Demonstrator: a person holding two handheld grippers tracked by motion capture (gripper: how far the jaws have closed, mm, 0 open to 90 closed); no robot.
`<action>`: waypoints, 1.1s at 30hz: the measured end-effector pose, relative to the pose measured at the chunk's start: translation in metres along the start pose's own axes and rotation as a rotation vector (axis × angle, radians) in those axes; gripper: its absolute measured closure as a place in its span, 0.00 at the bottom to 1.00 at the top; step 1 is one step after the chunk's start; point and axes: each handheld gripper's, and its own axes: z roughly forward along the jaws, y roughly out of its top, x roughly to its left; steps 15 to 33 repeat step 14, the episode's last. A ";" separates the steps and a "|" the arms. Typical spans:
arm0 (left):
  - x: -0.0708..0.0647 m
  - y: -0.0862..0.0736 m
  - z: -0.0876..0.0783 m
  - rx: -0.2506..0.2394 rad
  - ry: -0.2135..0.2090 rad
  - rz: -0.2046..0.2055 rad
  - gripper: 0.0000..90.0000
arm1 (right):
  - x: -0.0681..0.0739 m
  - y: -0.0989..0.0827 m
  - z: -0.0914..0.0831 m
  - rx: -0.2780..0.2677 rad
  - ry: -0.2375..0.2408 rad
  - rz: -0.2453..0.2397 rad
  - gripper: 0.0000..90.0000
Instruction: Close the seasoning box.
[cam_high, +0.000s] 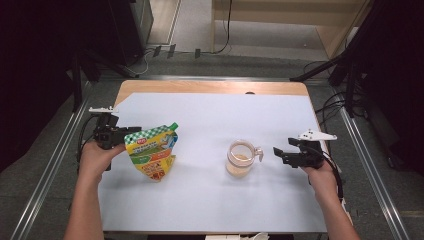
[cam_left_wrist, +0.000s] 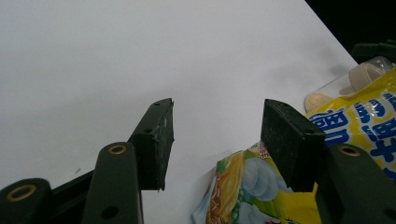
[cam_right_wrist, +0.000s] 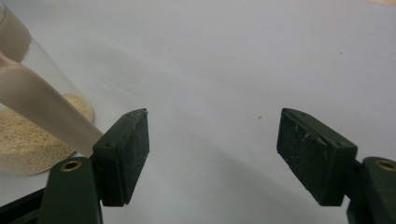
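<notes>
A yellow and green spouted pouch (cam_high: 150, 152) stands tilted on the white sheet at the left. My left gripper (cam_high: 125, 136) is right beside its upper left edge. In the left gripper view this gripper (cam_left_wrist: 217, 112) is open: bare sheet shows between the jaws, and the pouch (cam_left_wrist: 243, 186) lies low, partly behind the right jaw. A clear jar (cam_high: 238, 160) with beige granules and a beige handle (cam_high: 257, 152) stands right of centre. My right gripper (cam_high: 276, 154) points at the handle from the right and is open. In the right gripper view (cam_right_wrist: 215, 116) the handle (cam_right_wrist: 42, 107) slants past the left jaw.
The white sheet (cam_high: 210, 115) covers most of a wooden table (cam_high: 200, 86). Metal rails (cam_high: 370, 160) run along both sides on the floor. Dark stands and cables (cam_high: 330, 107) sit behind the table. Small white items (cam_high: 250, 236) lie at the front edge.
</notes>
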 end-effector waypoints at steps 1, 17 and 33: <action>0.000 0.000 0.000 0.001 0.000 0.000 0.50 | 0.000 0.000 0.000 0.002 0.001 -0.001 0.29; 0.002 -0.003 0.003 -0.033 0.016 0.049 0.49 | 0.001 -0.001 0.004 0.014 0.006 -0.009 0.29; 0.002 -0.003 0.003 -0.033 0.016 0.049 0.49 | 0.001 -0.001 0.004 0.014 0.006 -0.009 0.29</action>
